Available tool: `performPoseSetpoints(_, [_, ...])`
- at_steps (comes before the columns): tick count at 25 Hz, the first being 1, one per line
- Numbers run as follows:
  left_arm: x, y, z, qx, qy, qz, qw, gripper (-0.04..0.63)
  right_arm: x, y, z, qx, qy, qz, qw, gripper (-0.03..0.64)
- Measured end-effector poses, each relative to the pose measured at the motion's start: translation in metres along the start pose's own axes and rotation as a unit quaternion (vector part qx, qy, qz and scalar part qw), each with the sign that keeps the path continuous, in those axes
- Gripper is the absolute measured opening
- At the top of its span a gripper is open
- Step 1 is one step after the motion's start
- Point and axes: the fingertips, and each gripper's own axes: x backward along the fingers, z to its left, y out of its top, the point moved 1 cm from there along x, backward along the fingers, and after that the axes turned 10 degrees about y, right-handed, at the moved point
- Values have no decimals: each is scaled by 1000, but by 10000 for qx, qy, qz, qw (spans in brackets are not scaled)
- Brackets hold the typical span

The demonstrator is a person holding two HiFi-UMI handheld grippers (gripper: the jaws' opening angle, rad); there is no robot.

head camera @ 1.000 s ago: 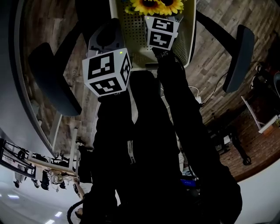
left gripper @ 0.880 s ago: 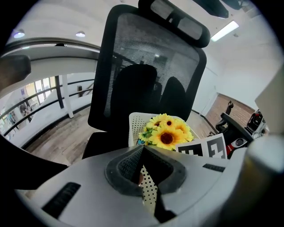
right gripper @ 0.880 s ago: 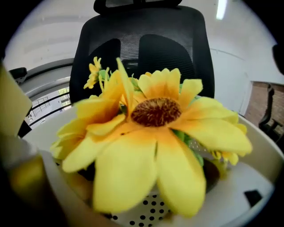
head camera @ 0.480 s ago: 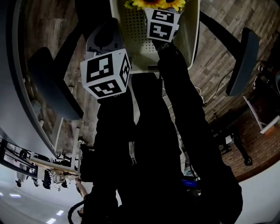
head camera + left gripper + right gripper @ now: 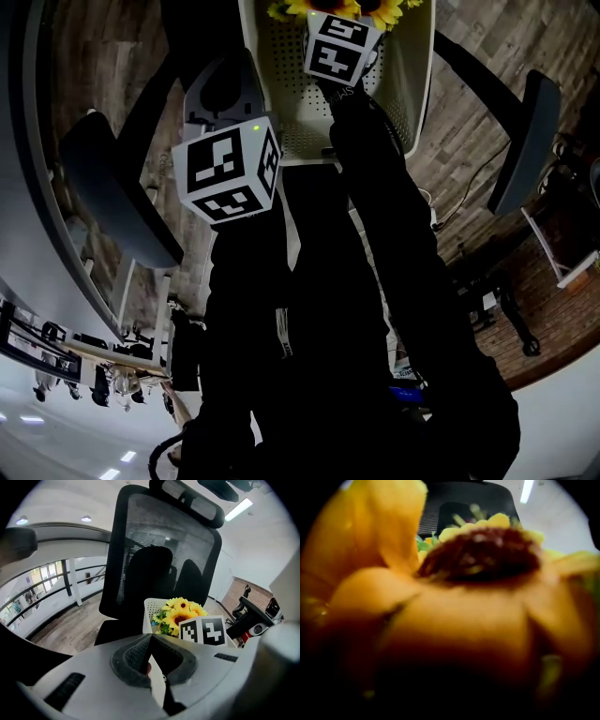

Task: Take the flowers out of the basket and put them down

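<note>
Now the left gripper [image 5: 151,638], nearest, hangs by the near left corner of the white perforated plastic basket [image 5: 291,103], its grey jaws closed on each other with nothing between them. Ahead, the right gripper [image 5: 337,47] has pushed further forward over the last second, and its marker cube now overlaps the yellow artificial sunflowers [image 5: 392,9]. One bloom smothers its own view, so I cannot tell how its jaws stand. The grasp looks close, but the flowers are not yet out; they stand at the basket's far end. The basket walls flank the reach, and the black mesh office chair [image 5: 164,541] back rises just behind. Straight up looks like the free way out.
</note>
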Motion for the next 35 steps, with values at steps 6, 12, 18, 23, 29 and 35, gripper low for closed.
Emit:
performPoseSetpoints(6, [3,-3,6,11,17,-32,10000,-3,-2,7,0,-17,-83,-222,9997,523])
performPoseSetpoints(12, [8,-5,9,-36,20,-95,9999,-3,3,10,6,213,135,-439,9987,522])
performPoseSetpoints(18, [24,2,2,-70,-34,-224,9997,-3,35,15,11,553,417,-548,9961,522])
performPoseSetpoints(23, [44,7,-1,-109,-69,-291,9995,-3,73,32,24,734,502,-829,9926,522])
performPoseSetpoints(29, [102,33,0,-10,-20,-523,9986,-3,151,80,46,784,593,-1194,9880,522])
performPoseSetpoints(35, [171,65,12,361,62,-541,9979,-3,237,140,77,870,678,-1288,9855,522])
